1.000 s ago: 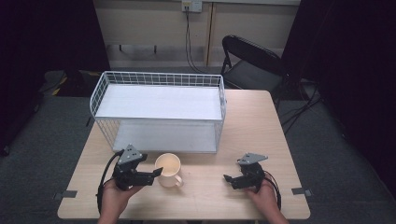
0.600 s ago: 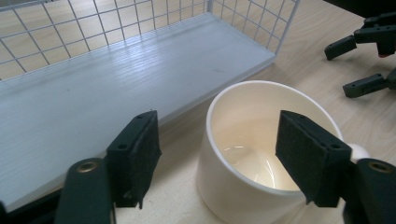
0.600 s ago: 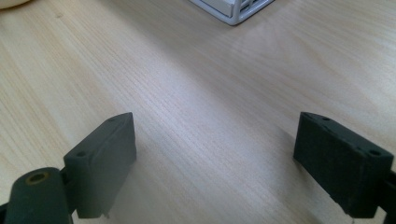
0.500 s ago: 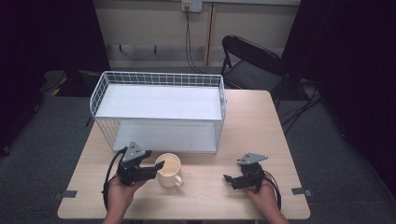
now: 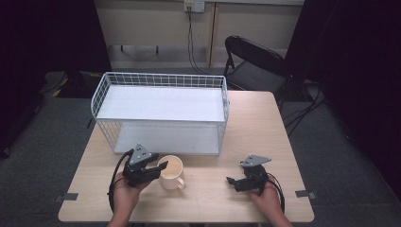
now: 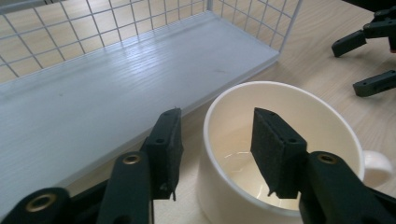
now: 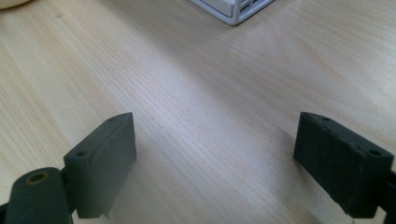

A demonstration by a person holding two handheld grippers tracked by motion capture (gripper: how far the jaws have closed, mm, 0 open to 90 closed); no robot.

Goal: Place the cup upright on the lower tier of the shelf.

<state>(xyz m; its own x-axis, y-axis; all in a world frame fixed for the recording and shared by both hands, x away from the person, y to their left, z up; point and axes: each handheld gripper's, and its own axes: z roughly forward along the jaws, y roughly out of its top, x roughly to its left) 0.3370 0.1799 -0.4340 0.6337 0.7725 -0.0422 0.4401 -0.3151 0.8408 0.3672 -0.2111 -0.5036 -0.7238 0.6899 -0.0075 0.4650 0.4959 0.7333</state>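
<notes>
Near the front edge of the table [image 5: 265, 123], left of centre, a cream mug [image 5: 171, 172] stands upright just before the white wire basket [image 5: 161, 111], its handle toward the person. In the left gripper view the mug [image 6: 280, 154] shows a pale, glossy inside with nothing clearly in it. The left gripper [image 5: 158, 168], held in the person's left hand [image 5: 124, 191], straddles the mug's rim: one jaw hangs inside the cup, the other outside the wall on the basket side. The jaws stand partly apart, with a gap on each side of the wall; whether either pad touches the wall I cannot tell. The basket's white floor panel [image 6: 93, 102] lies just beyond the outer jaw.

Well apart to the right, the right gripper [image 5: 232, 182] rests low over bare wood in the person's right hand [image 5: 265, 198], pointing toward the mug. Its jaws are spread wide and hold nothing, only wood grain between them. A corner of the basket [image 7: 236, 14] shows at the top of the right gripper view. Behind the table stands a black folding chair [image 5: 253, 59].
</notes>
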